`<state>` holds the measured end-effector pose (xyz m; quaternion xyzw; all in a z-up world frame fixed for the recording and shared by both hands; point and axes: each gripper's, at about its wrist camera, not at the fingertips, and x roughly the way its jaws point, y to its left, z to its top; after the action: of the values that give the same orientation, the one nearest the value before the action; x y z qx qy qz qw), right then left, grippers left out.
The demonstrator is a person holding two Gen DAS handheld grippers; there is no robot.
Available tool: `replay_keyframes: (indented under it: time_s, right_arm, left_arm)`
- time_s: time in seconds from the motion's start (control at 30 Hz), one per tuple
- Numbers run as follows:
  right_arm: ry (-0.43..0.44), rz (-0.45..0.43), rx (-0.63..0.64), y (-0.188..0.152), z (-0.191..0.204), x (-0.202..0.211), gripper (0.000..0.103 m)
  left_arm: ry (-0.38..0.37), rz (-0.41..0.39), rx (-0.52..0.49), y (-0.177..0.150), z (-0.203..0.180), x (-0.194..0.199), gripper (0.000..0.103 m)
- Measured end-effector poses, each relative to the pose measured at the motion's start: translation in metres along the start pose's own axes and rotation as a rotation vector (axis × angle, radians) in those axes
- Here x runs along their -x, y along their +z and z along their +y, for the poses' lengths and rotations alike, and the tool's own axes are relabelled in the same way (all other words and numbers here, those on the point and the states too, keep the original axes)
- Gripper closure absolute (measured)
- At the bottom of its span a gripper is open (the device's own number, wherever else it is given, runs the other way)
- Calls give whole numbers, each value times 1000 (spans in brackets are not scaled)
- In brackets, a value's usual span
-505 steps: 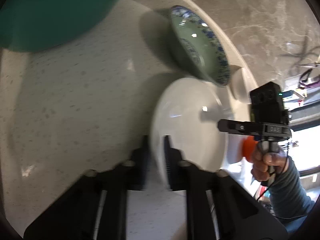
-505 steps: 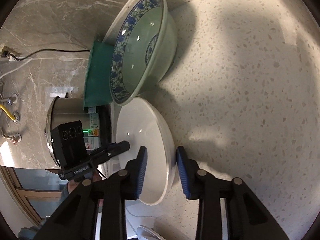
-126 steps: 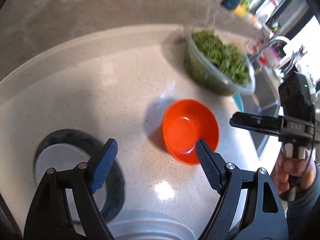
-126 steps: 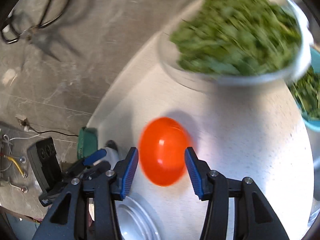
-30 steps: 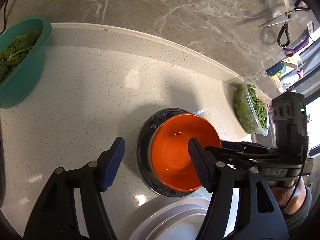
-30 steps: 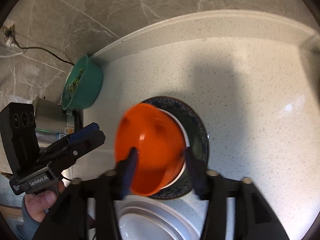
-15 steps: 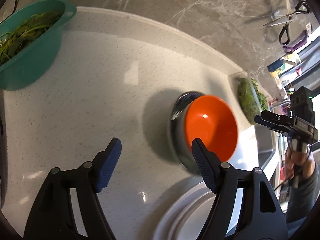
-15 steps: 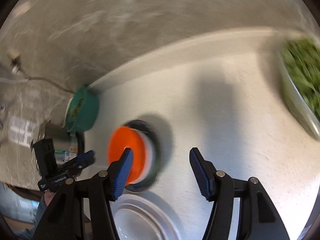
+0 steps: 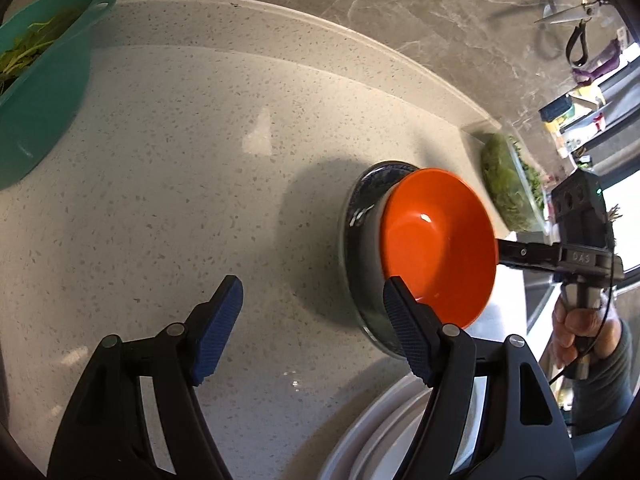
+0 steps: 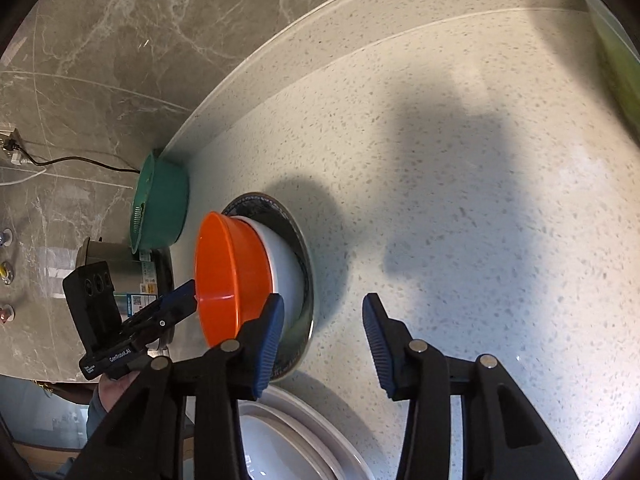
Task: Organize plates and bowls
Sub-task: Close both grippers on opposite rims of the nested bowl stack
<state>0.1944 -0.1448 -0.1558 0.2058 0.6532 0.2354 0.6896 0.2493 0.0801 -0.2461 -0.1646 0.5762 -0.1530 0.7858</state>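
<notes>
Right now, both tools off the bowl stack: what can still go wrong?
1. The left tool is open with one finger in front of the orange bowl; a sideways swing could clip it.
2. The white plates sit close below the stack, so a nudged bowl could knock them.

Orange bowl point(image 9: 438, 252) atop stacked bowls

We are looking at a home kitchen.
We are seeing a speckled stone counter point(image 9: 168, 152) meeting a marble wall point(image 9: 420, 12), scissors point(image 9: 576, 20) hanging there, and a teal colander point(image 9: 36, 92) holding greens.
</notes>
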Motion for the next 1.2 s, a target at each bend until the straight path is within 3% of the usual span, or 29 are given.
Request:
replay_keyframes:
  time_s: [0.2,0.43,0.6,0.83,0.93,1.0,1.2]
  right_arm:
    - [-14,27,5,4,-2,-8,58]
    - [-9,47,1,9,-5,-19,66]
    - [4,67,8,8,-4,-27,77]
    - [37,73,22,8,-3,-30,84]
    - [45,67,34,8,-1,-29,90]
    - [40,62,44,8,3,-30,92]
    - [2,45,74,5,14,-31,93]
  left_arm:
    - [21,16,-23,0,-3,-6,34]
    - [22,45,-42,0,-3,-21,40]
    - [-18,36,-67,3,-10,-27,66]
    - [-21,29,-75,8,-20,-30,80]
    - [-2,35,-116,9,-31,-30,91]
    - [43,36,-143,9,-39,-31,92]
    - [72,27,-151,9,-46,-34,92]
